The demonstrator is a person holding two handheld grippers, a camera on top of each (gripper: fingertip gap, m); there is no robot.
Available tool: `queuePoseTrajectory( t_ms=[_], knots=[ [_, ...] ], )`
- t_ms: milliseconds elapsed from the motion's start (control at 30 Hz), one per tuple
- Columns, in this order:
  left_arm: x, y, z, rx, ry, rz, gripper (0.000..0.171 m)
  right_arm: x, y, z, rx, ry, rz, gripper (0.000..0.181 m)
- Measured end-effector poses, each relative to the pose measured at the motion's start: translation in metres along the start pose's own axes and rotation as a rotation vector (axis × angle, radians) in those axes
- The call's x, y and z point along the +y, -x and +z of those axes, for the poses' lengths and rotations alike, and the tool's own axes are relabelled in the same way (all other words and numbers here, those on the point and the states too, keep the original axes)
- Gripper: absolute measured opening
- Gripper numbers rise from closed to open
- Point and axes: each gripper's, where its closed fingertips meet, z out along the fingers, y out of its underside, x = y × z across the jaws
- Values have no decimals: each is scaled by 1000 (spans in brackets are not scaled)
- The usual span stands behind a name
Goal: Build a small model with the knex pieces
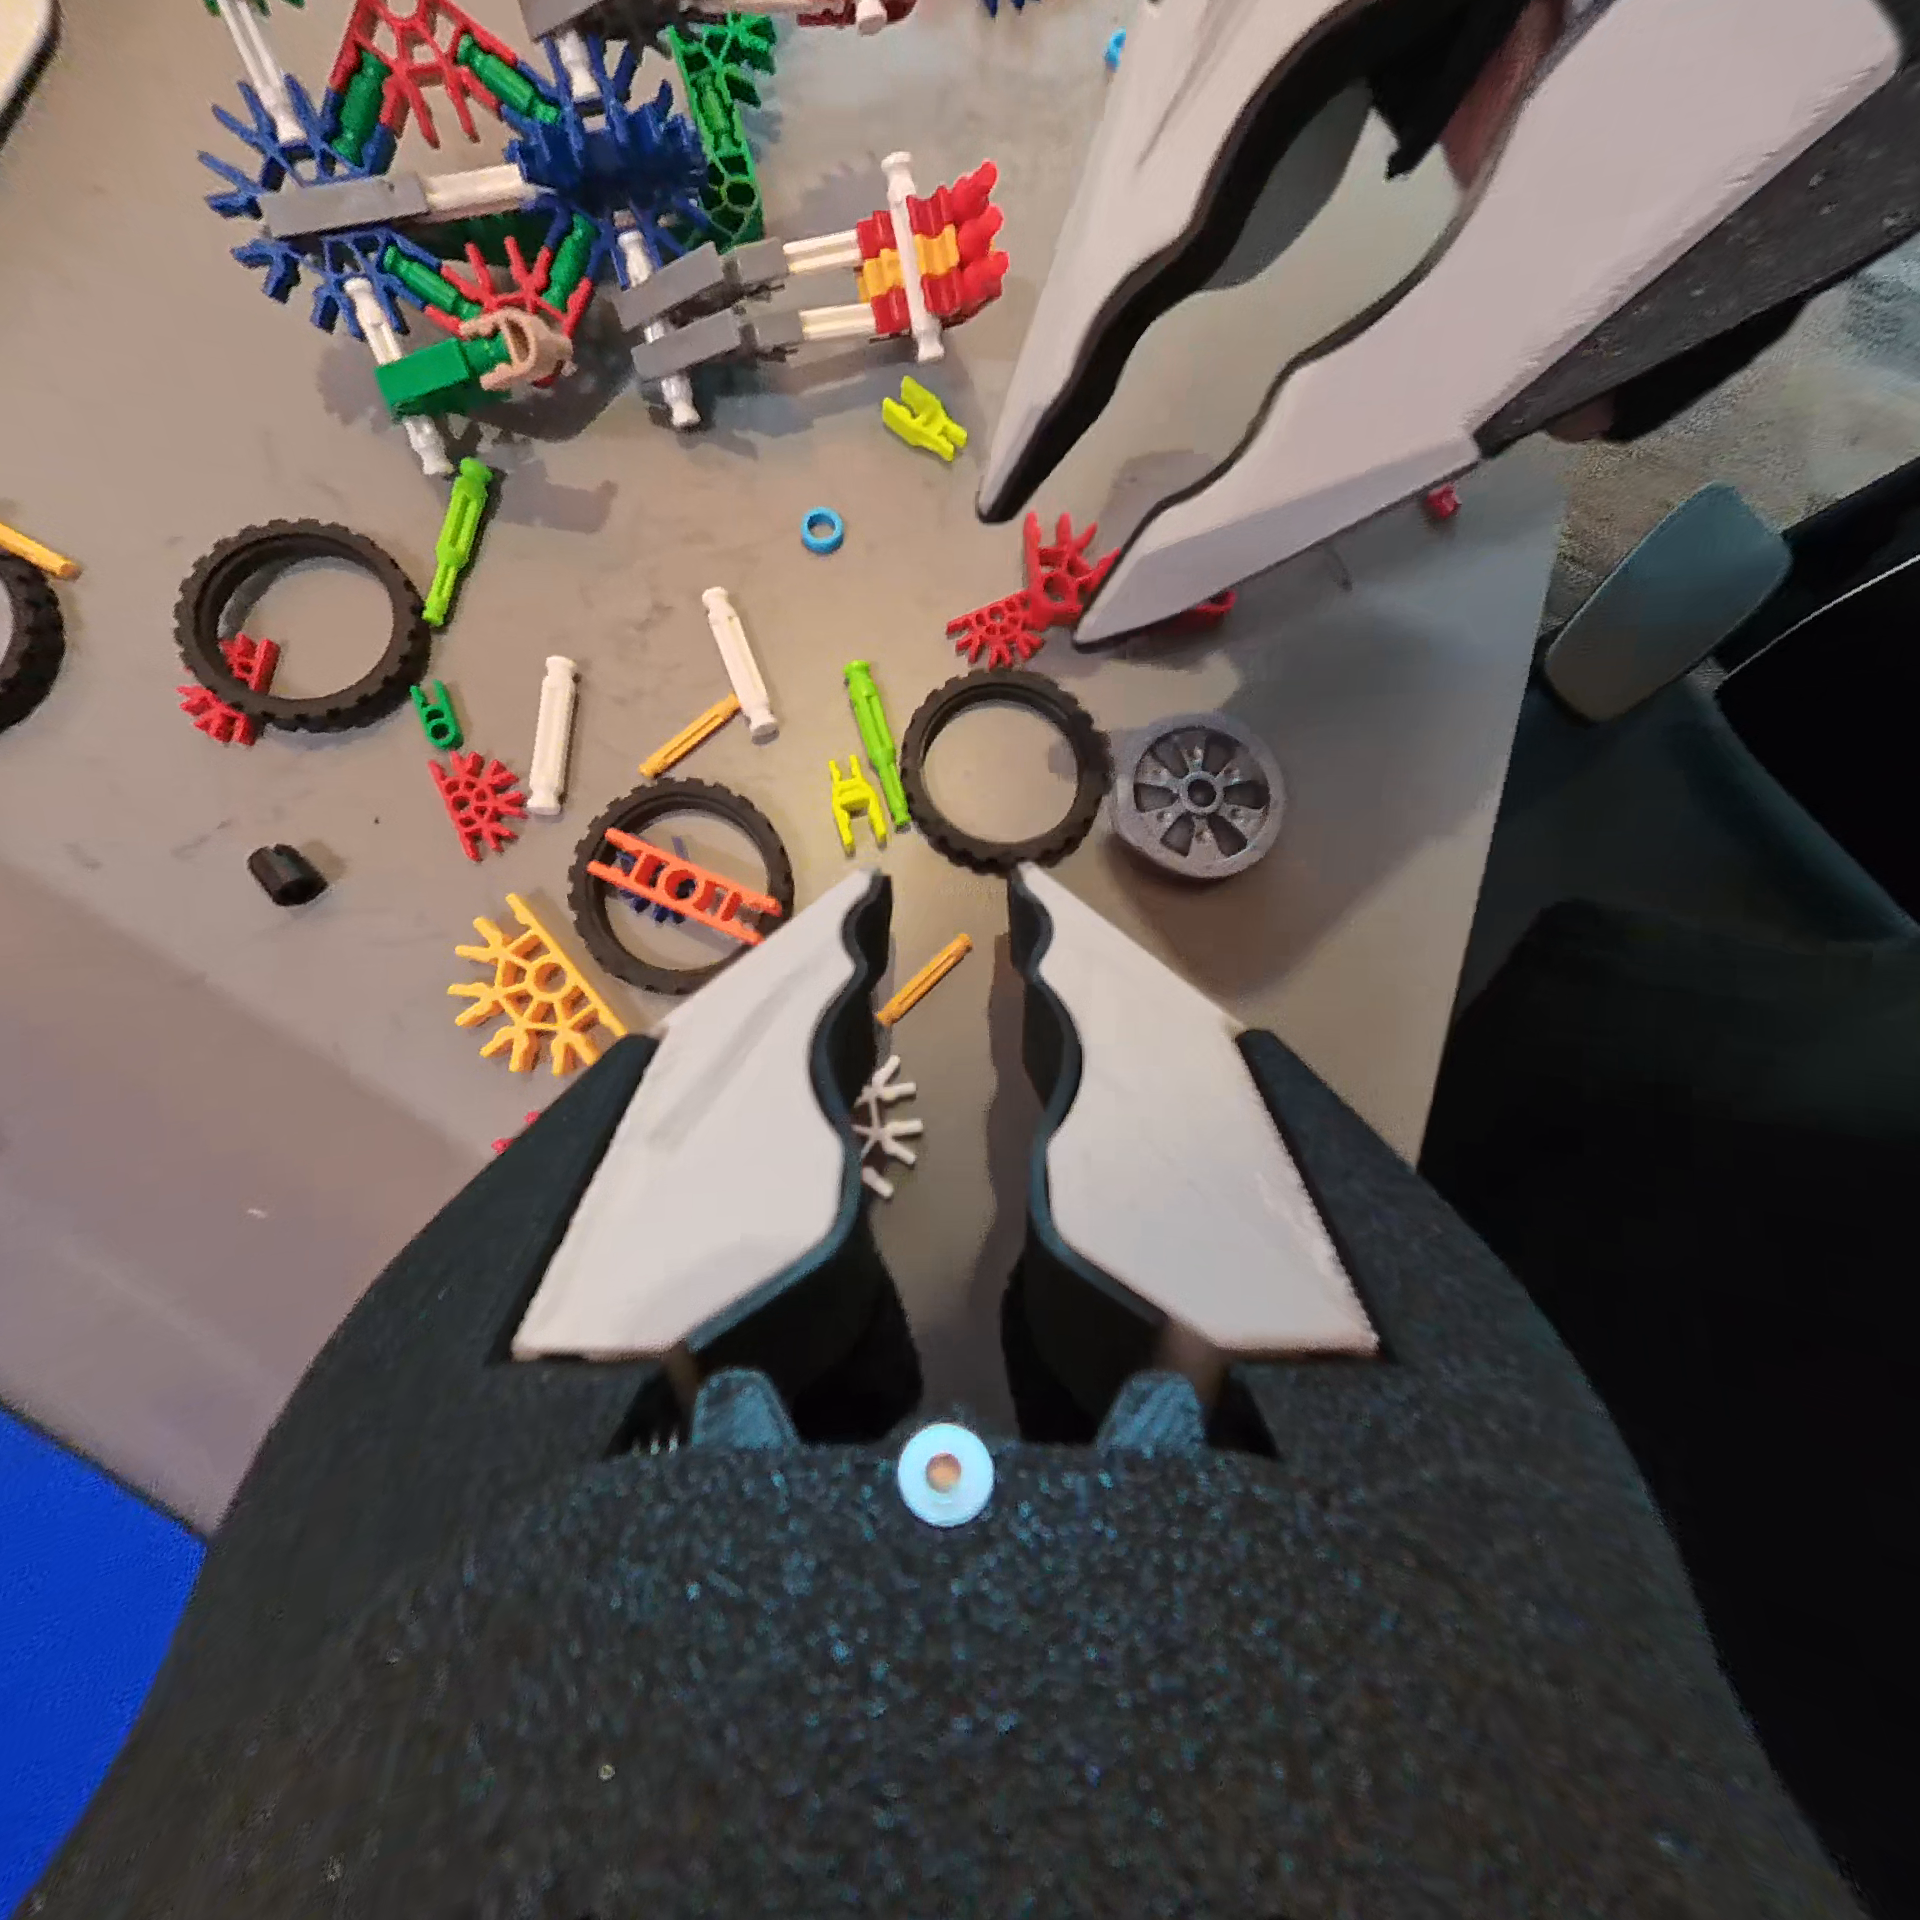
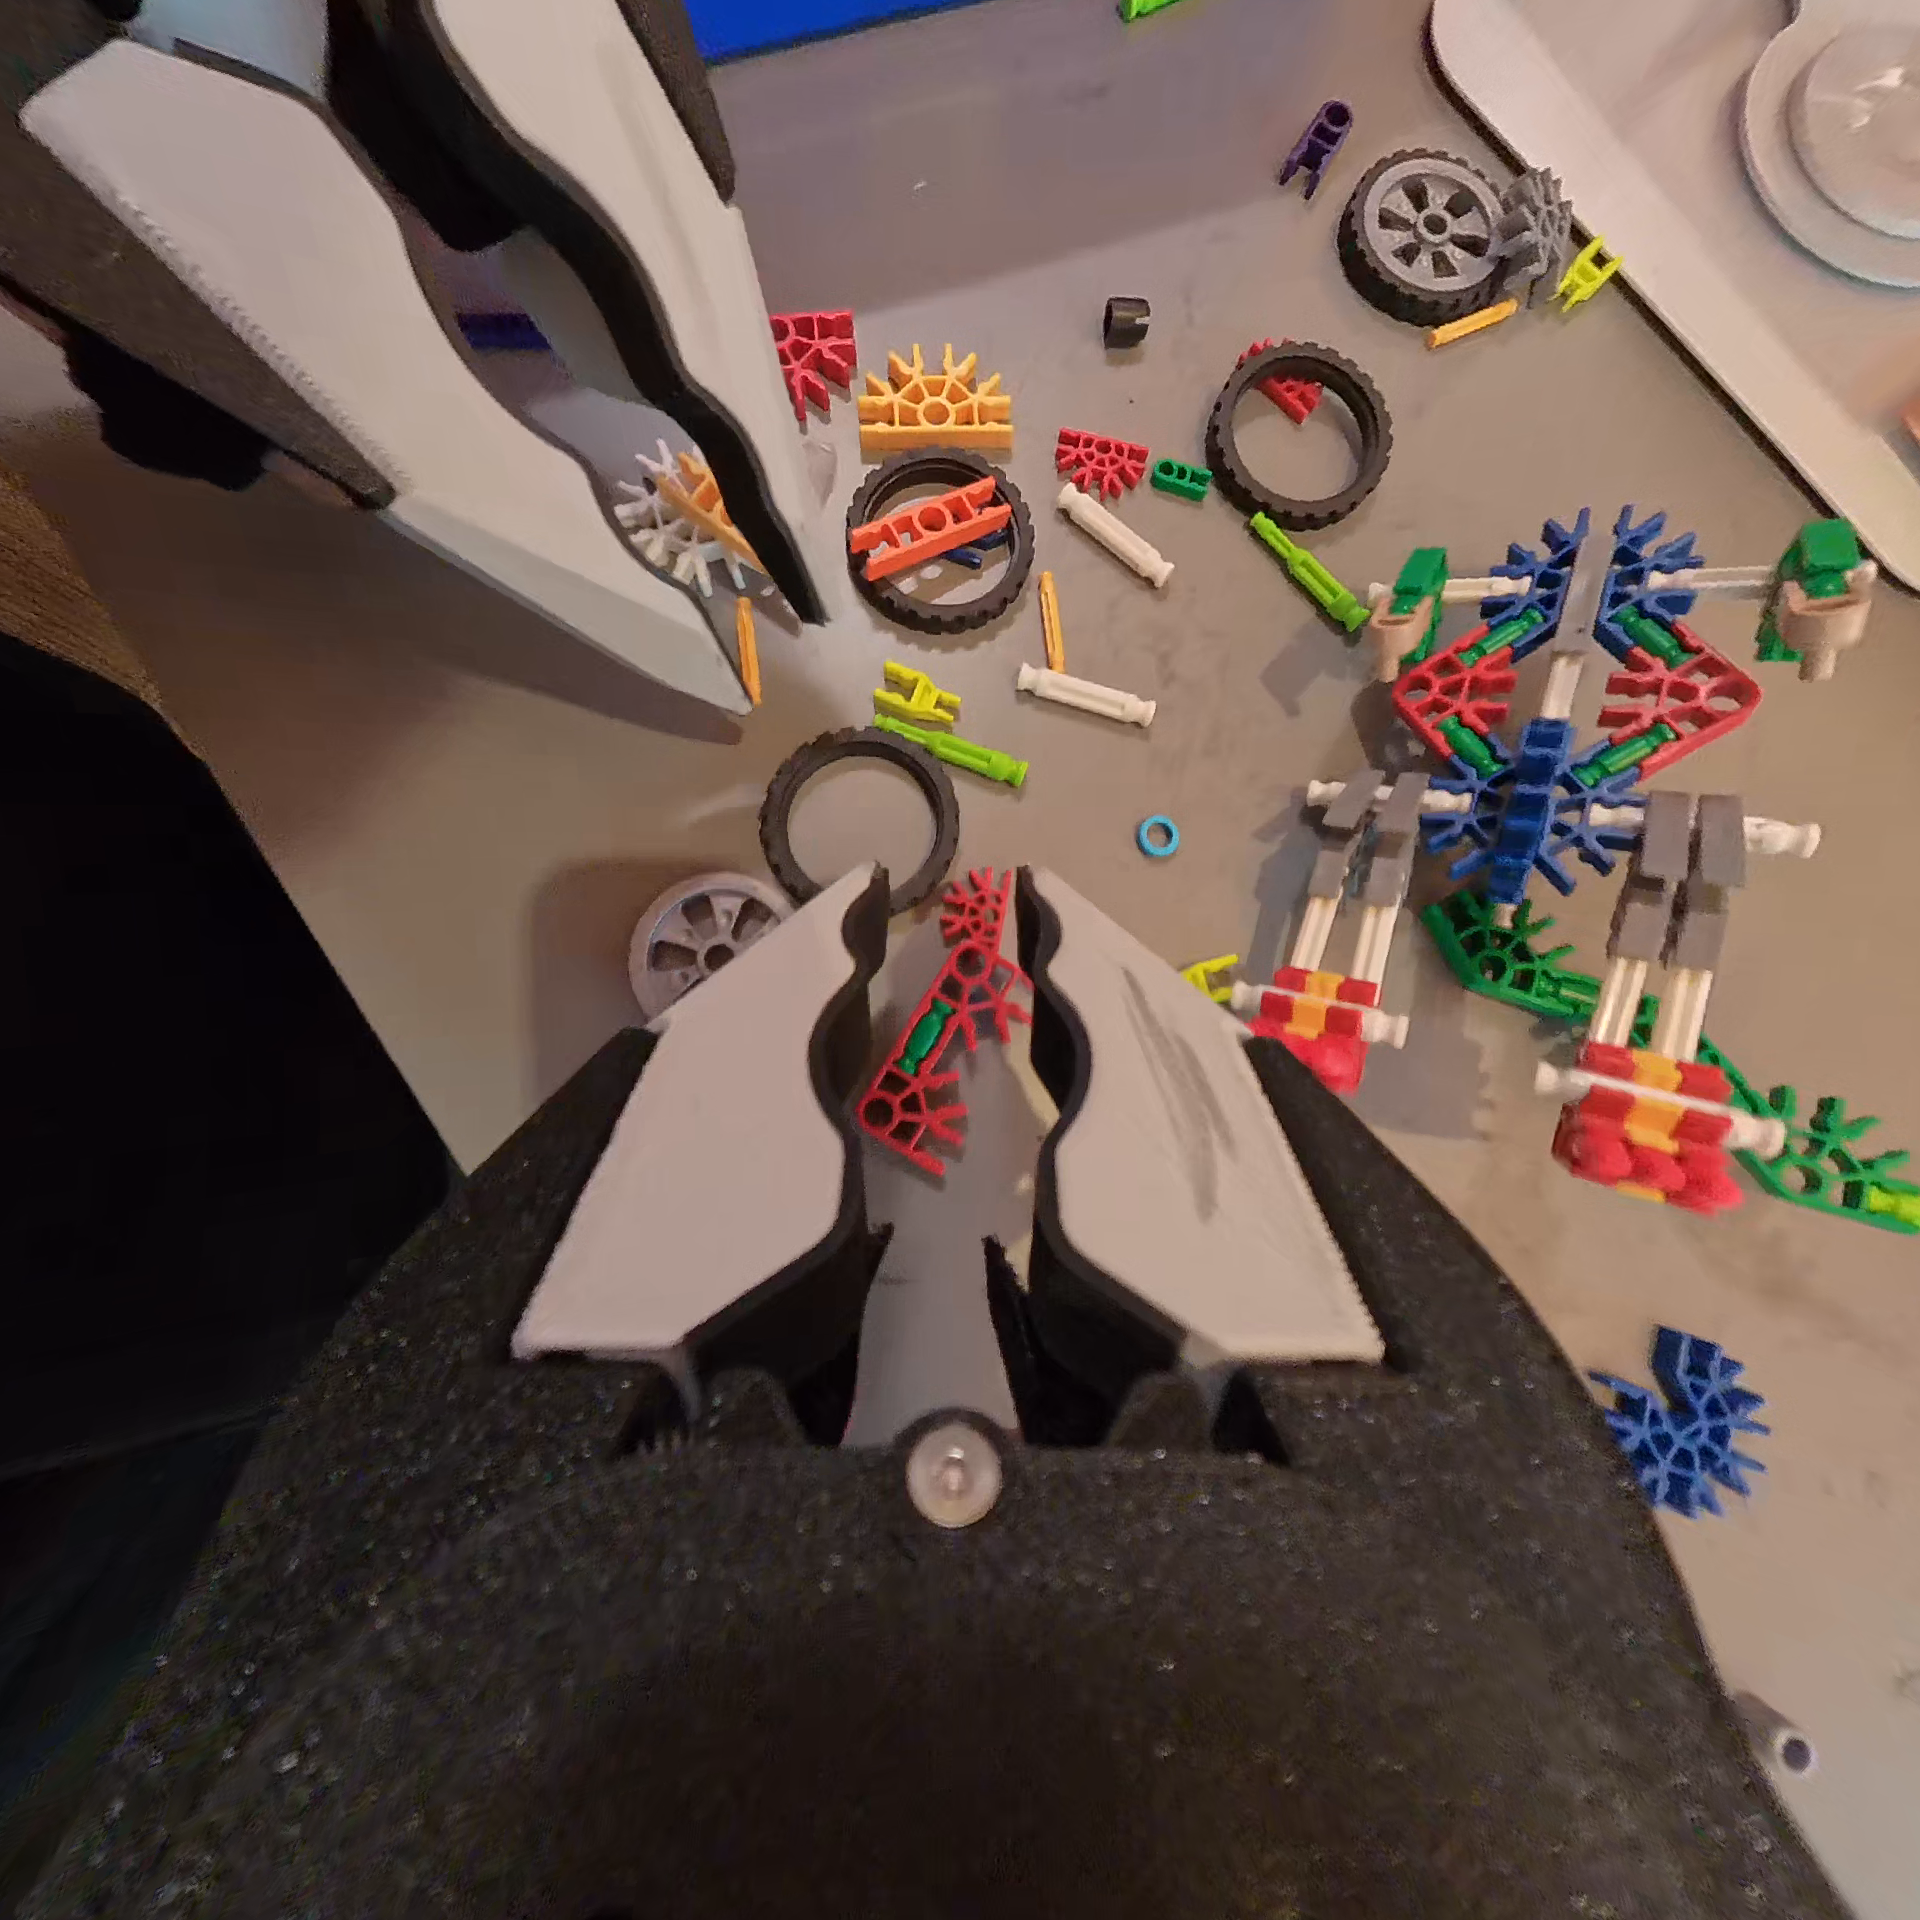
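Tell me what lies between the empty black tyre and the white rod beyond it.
In the right wrist view, a lime green rod and a yellow clip lie between the empty black tyre and the white rod.

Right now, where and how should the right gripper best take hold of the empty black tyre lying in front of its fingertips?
Probably by the rim. The empty black tyre lies flat on the grey table, so the right gripper could come from above, one finger inside the hole, one outside, pinching the near wall. The far side is crowded by a green rod.
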Motion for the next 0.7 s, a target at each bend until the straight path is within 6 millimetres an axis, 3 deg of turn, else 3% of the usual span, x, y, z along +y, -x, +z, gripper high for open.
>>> queuePoseTrajectory(
  t_ms=[300, 700],
  knots=[
    [-2, 0, 6, -1, -8, -11, 21, -9, -13, 37, -14, 67, 30, 21],
    [-9, 5, 16, -8, -9, 2, 21, -6, -5, 43, -165, 122, 23, 10]
  ],
)
